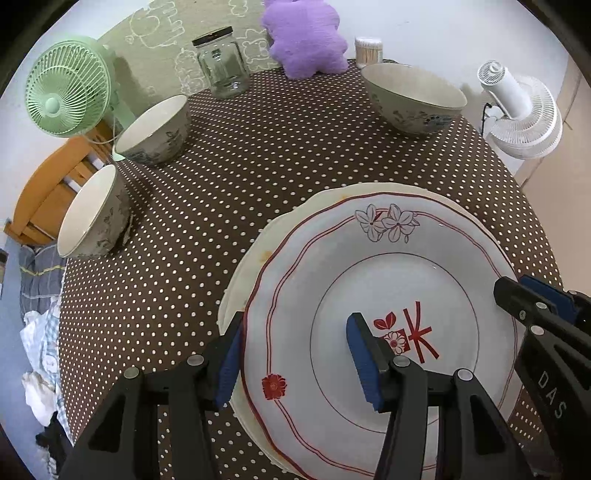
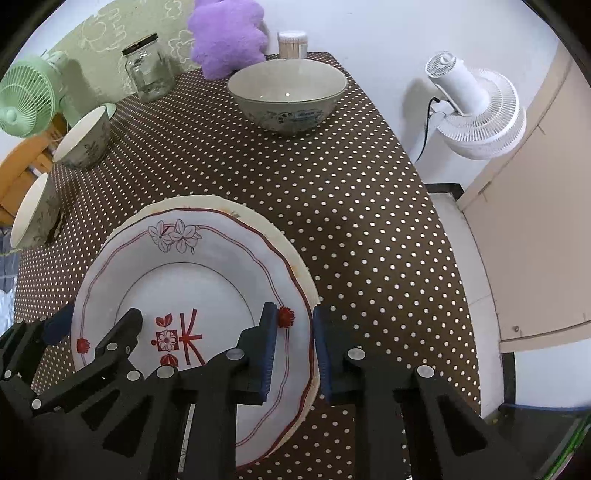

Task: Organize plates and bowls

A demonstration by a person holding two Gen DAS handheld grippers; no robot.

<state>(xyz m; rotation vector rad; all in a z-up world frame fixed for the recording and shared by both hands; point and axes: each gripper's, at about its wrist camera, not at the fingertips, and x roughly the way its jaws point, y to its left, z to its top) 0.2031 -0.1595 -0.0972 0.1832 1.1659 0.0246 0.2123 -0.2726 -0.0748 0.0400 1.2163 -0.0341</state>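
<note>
A white plate with red trim [image 1: 369, 273] lies on top of a cream plate [image 1: 255, 258] at the near side of the table. My left gripper [image 1: 295, 354] is open and straddles the stack's left rim. My right gripper [image 2: 293, 354] is open and straddles the right rim [image 2: 299, 295]; it also shows in the left wrist view [image 1: 532, 299]. A large bowl [image 1: 413, 98] stands at the far right. Two small bowls [image 1: 153, 129] [image 1: 94, 212] stand at the left edge.
The table has a brown polka-dot cloth [image 1: 258, 155]. A glass jar [image 1: 221, 62], a purple plush [image 1: 304, 35] and a toothpick holder [image 1: 368, 48] stand at the back. A green fan [image 1: 70, 85] is at the left, a white fan [image 1: 521, 110] at the right.
</note>
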